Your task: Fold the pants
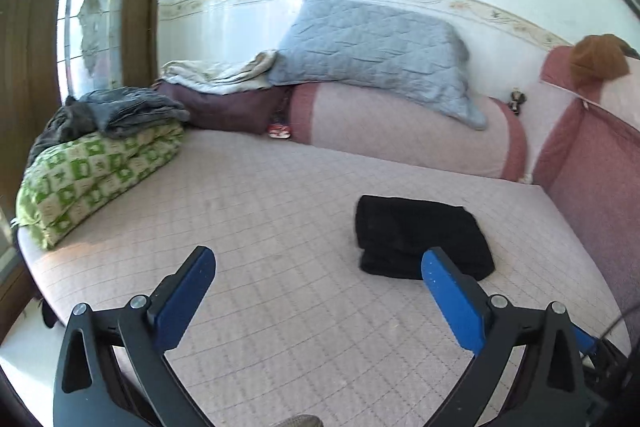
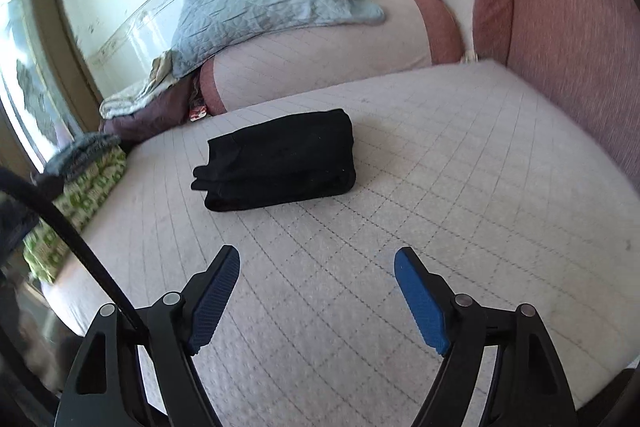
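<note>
The black pants [image 1: 420, 235] lie folded into a compact rectangle on the pink quilted bed cover [image 1: 280, 227]. They also show in the right wrist view [image 2: 280, 159], ahead and a little left of centre. My left gripper [image 1: 318, 259] is open and empty, held above the bed with the pants just beyond its right finger. My right gripper [image 2: 316, 259] is open and empty, held back from the pants above the bed cover [image 2: 440, 167].
A green patterned folded blanket [image 1: 92, 175] with grey clothes [image 1: 128, 111] on top lies at the left. A grey quilted pillow [image 1: 372, 55] rests on a pink bolster [image 1: 400, 131] by the wall. A maroon cushioned side [image 1: 592, 171] bounds the bed on the right.
</note>
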Demonstrator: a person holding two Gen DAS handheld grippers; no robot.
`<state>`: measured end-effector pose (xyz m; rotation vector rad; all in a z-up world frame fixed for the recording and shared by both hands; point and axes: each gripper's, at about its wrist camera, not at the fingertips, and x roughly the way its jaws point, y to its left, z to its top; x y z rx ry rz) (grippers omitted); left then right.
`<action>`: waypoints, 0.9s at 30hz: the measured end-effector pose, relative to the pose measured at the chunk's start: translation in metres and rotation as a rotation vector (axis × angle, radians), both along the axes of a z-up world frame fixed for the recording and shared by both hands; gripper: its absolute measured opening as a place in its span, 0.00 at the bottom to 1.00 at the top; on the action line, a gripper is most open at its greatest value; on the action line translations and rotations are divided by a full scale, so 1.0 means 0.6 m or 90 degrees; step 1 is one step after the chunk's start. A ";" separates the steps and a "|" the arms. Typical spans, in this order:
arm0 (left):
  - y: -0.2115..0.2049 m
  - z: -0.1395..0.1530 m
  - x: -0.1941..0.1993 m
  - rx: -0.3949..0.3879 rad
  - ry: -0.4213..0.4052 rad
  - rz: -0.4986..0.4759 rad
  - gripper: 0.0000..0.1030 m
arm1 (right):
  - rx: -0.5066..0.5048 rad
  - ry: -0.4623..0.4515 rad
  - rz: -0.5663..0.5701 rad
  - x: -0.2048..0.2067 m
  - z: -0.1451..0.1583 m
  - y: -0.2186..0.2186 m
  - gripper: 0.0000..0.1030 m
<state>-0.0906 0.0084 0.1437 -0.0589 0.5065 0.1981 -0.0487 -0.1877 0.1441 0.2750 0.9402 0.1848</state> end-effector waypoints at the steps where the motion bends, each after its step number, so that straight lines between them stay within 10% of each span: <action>1: 0.007 0.002 0.001 -0.008 0.003 0.008 1.00 | -0.010 0.001 0.007 -0.004 0.003 0.006 0.83; 27: -0.045 -0.105 0.048 0.014 0.187 -0.048 1.00 | -0.041 0.131 0.029 0.019 -0.068 0.039 0.85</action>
